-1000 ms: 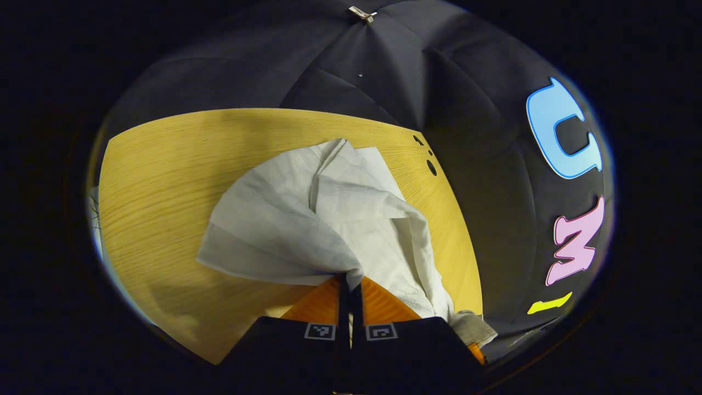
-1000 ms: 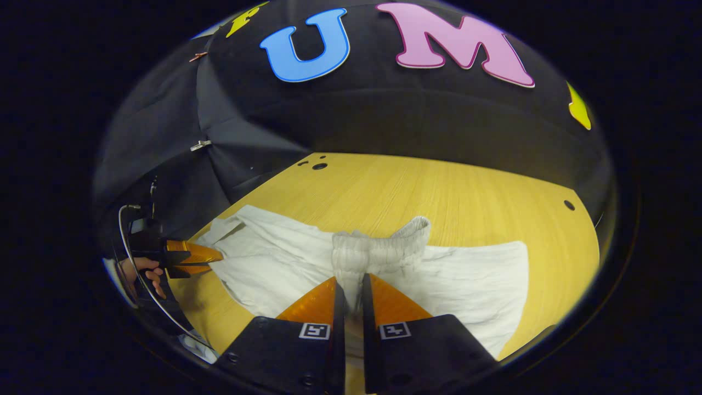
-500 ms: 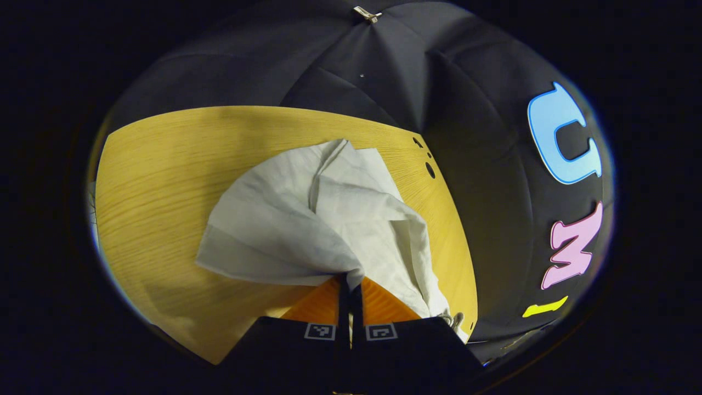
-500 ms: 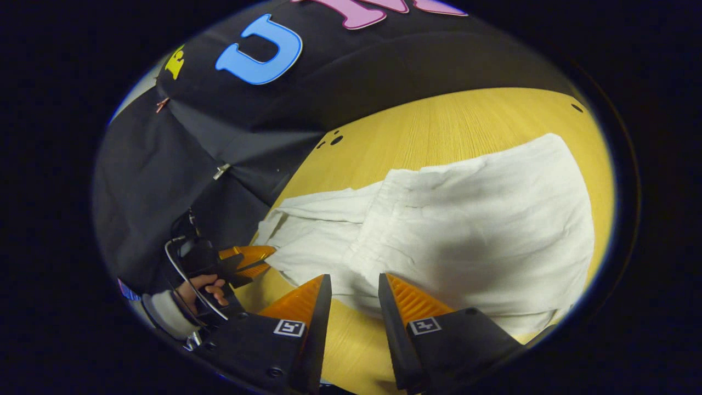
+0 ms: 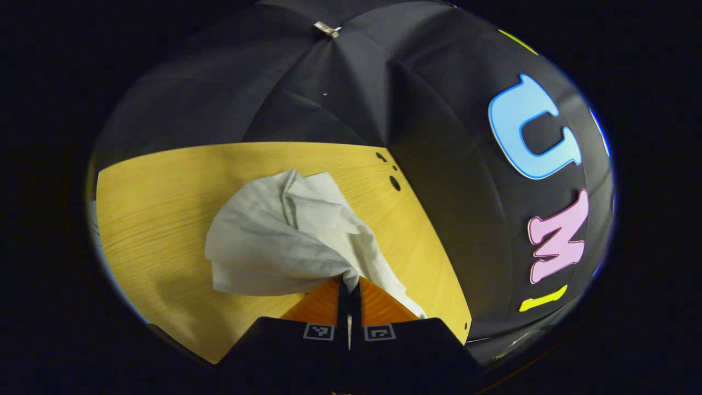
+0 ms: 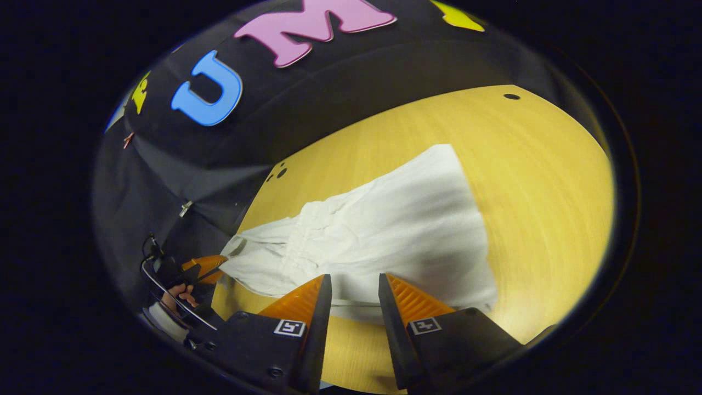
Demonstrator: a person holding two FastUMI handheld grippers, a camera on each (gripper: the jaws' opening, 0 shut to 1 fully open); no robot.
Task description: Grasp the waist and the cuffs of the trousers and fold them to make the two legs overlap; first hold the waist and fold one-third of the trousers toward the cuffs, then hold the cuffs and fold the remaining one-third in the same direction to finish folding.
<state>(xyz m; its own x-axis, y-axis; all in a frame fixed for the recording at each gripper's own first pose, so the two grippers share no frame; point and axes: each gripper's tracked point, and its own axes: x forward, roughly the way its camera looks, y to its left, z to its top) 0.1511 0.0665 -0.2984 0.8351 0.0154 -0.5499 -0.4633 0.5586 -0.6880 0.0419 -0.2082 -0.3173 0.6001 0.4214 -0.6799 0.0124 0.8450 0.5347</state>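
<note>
White trousers (image 6: 384,230) lay across the wooden counter (image 6: 537,181). The left claw (image 5: 349,282) pinched one end of them. The right claw (image 6: 355,285) hung parted above.

The left gripper (image 5: 349,281) is pinching the trousers (image 5: 285,241), fingers closed; the right gripper (image 6: 355,280) is hovering above the trousers, fingers parted.

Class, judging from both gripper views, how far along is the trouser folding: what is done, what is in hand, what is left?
Done: the trousers lie on the table, apparently doubled leg over leg. In hand: the left tongs are shut on one end of the cloth, lifting it; the right tongs are open and hold nothing. Left: probably both one-third folds, from the waist and then from the cuffs.
</note>
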